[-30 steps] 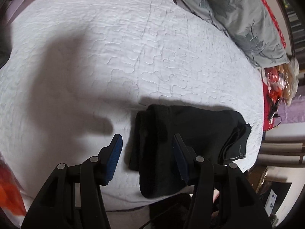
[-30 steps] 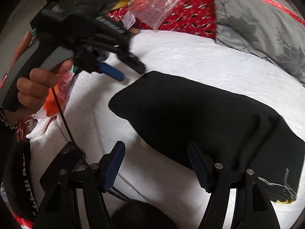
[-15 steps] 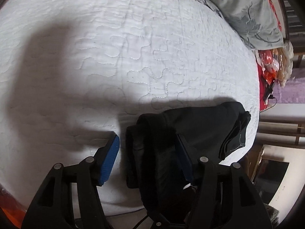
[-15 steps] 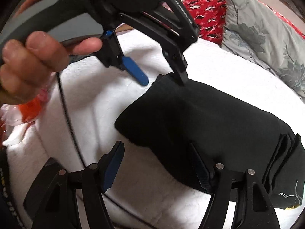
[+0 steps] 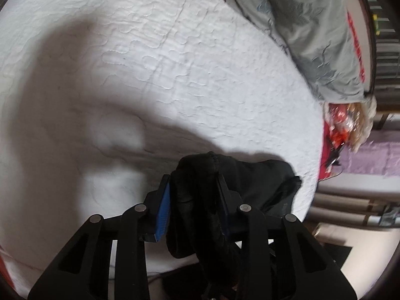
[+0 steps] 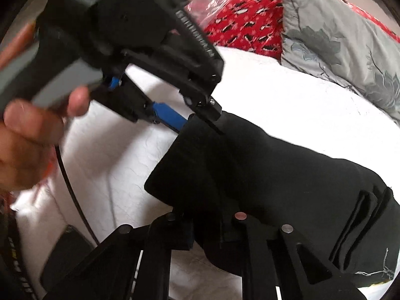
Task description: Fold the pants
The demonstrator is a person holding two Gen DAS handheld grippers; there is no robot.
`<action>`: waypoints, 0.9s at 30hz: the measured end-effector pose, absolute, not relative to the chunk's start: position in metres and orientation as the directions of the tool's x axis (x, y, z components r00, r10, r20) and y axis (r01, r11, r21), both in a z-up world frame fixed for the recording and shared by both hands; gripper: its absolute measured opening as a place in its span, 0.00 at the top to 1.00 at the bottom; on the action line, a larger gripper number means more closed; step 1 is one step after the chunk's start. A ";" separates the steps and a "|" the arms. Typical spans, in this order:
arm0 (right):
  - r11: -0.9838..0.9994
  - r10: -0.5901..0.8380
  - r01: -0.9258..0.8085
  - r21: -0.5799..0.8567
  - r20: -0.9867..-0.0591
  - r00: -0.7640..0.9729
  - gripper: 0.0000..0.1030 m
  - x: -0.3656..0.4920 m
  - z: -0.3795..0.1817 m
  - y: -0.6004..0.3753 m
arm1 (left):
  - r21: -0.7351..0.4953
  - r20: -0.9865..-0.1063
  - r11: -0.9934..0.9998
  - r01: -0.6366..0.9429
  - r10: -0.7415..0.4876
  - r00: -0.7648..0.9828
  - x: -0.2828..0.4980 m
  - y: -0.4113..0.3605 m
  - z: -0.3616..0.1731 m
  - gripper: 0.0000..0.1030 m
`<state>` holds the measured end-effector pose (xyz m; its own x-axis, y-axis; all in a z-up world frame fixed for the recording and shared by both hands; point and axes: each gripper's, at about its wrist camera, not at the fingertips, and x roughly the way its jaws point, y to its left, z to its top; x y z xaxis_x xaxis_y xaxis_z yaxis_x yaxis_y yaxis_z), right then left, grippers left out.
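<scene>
Pants (image 6: 287,175): black cloth, matt, smooth-knit, with a pale stitched motif near one corner.
Bed cover (image 5: 187,62): white quilted cloth, matt, stitched in wavy raised lines.
Pillow (image 6: 337,50): grey cloth with a slight sheen and a darker floral print.
Red cloth (image 6: 247,27): patterned in black and white, matt.
Left tongs (image 5: 193,200): black plastic, matt (blue ribbed pads (image 5: 163,212), rubbery-looking), with dull metal pins at the joints.
Right tongs (image 6: 207,227): same black matt plastic.
Cable (image 6: 67,182): black, glossy.
</scene>
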<state>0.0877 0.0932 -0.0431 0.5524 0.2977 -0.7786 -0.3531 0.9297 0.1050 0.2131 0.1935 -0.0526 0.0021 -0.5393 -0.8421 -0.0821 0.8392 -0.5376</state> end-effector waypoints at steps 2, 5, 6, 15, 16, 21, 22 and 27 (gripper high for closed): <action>0.925 0.327 -0.352 0.141 -0.766 0.554 0.88 0.083 -0.033 0.083 | -0.553 -0.832 0.828 -0.095 -0.555 0.013 0.208 0.190 -0.043 0.70; 0.917 0.367 -0.351 0.191 -0.748 0.552 0.88 0.078 -0.021 0.067 | -0.572 -0.819 0.813 -0.110 -0.574 0.022 0.201 0.180 -0.031 0.70; 0.914 0.379 -0.349 0.207 -0.742 0.552 0.88 0.078 -0.018 0.060 | -0.573 -0.819 0.812 -0.113 -0.574 0.025 0.199 0.177 -0.028 0.70; 0.896 0.443 -0.299 0.328 -0.696 0.565 0.88 0.062 0.009 -0.006 | -0.558 -0.830 0.828 -0.053 -0.557 0.032 0.183 0.104 0.006 0.70; 0.893 0.450 -0.286 0.347 -0.690 0.567 0.88 0.059 0.010 -0.016 | -0.558 -0.830 0.829 -0.036 -0.558 0.025 0.181 0.089 0.009 0.70; 0.879 0.458 -0.178 0.443 -0.679 0.574 0.88 0.049 0.011 -0.085 | -0.539 -0.842 0.842 0.030 -0.538 -0.037 0.180 0.012 0.001 0.70; 0.873 0.459 -0.147 0.465 -0.680 0.572 0.88 0.047 0.007 -0.102 | -0.527 -0.850 0.849 0.046 -0.525 -0.052 0.179 -0.006 -0.002 0.70; 0.823 0.456 0.043 0.567 -0.703 0.546 0.86 0.047 -0.022 -0.184 | -0.482 -0.874 0.871 0.092 -0.471 -0.117 0.175 -0.083 -0.026 0.70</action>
